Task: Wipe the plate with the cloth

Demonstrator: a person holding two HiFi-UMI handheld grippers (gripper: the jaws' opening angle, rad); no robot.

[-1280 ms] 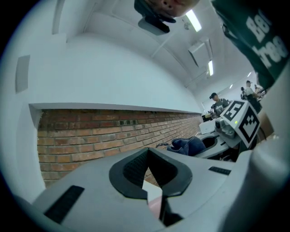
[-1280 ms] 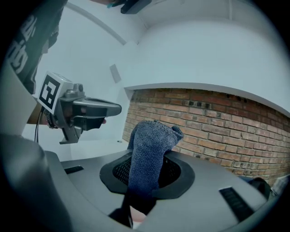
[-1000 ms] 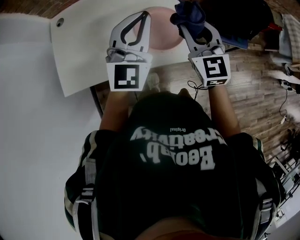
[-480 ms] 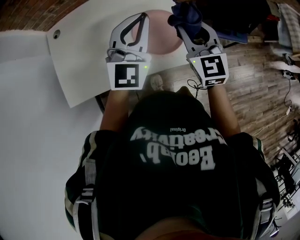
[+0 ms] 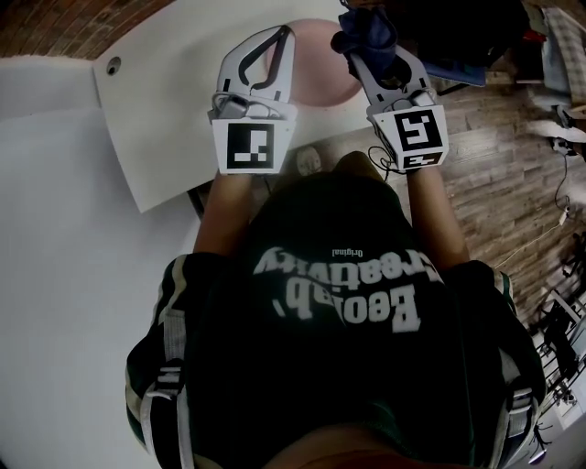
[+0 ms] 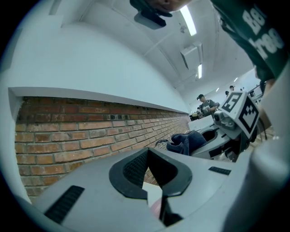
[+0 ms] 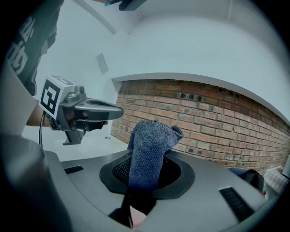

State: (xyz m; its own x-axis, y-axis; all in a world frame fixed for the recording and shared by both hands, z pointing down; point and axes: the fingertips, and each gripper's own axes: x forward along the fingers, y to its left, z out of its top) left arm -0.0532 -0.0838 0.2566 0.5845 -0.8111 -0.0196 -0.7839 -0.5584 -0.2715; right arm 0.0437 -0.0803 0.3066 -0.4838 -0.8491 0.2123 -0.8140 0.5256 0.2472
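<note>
A pale pink plate [image 5: 320, 73] lies on the white table [image 5: 165, 101], near its front edge. My left gripper [image 5: 285, 30] hovers over the plate's left part, shut, with nothing visible between its fingers; in its own view the left gripper [image 6: 156, 199] shows only a sliver of table and pink behind the tips. My right gripper [image 5: 359, 50] is shut on a bunched dark blue cloth [image 5: 366, 27] above the plate's right edge. The cloth [image 7: 149, 149] stands up out of the jaws in the right gripper view. Whether the cloth touches the plate is hidden.
A red brick wall [image 7: 204, 118] runs behind the table. A cable hole [image 5: 113, 65] sits in the tabletop at far left. Wooden floor [image 5: 494, 165] lies to the right, with dark clutter [image 5: 467, 46] beyond the table. A white surface [image 5: 55, 275] fills the left.
Both grippers stay almost where they were, shifting only slightly. The cloth remains gripped in the right one. The head camera has moved a little.
</note>
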